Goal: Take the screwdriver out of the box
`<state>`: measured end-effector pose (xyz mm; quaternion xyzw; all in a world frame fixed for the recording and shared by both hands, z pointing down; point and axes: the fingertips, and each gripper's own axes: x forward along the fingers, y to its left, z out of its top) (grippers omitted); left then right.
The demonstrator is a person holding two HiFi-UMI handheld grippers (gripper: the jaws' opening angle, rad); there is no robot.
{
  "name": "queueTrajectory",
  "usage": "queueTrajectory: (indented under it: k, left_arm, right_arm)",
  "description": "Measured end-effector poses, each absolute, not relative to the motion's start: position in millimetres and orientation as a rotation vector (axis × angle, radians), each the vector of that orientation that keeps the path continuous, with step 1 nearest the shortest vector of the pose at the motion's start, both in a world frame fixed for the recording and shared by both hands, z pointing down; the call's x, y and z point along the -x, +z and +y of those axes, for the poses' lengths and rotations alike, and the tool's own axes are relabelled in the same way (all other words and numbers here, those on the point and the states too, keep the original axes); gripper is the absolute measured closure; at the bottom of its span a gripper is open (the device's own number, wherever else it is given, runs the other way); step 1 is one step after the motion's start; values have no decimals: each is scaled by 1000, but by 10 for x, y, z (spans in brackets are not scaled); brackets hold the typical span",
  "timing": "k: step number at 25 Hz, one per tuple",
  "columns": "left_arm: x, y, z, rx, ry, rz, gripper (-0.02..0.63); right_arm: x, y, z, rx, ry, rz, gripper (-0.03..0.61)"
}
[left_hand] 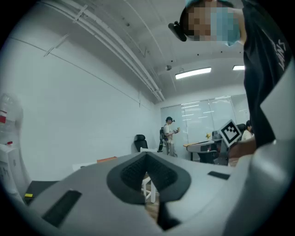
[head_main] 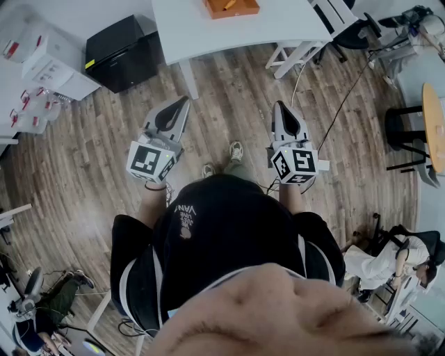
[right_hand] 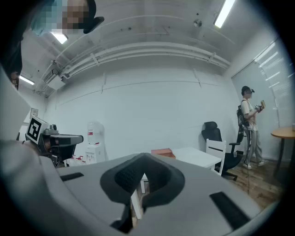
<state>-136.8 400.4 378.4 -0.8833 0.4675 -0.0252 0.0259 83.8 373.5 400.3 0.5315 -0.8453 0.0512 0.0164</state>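
Box (head_main: 231,7): orange, flat, closed or open unclear. Sits on white table (head_main: 278,21), well ahead of left tongs (head_main: 183,101) and right tongs (head_main: 278,106), roughly between them. Screwdriver not made out.

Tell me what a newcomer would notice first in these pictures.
Two grey claws are held out level over the wood floor: the left claw and the right claw, both shut and empty. Ahead stands a white table with an orange box on it. A black cabinet sits on the floor to the table's left.
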Motion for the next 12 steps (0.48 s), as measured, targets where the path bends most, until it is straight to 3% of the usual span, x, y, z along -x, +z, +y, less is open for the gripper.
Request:
queueTrajectory:
  k: [12]
  left_arm:
    - [1540, 3835, 3946, 2739, -95, 1436, 598]
  right_arm:
    - [-654, 4034, 3677, -1656, 214, -2686, 566]
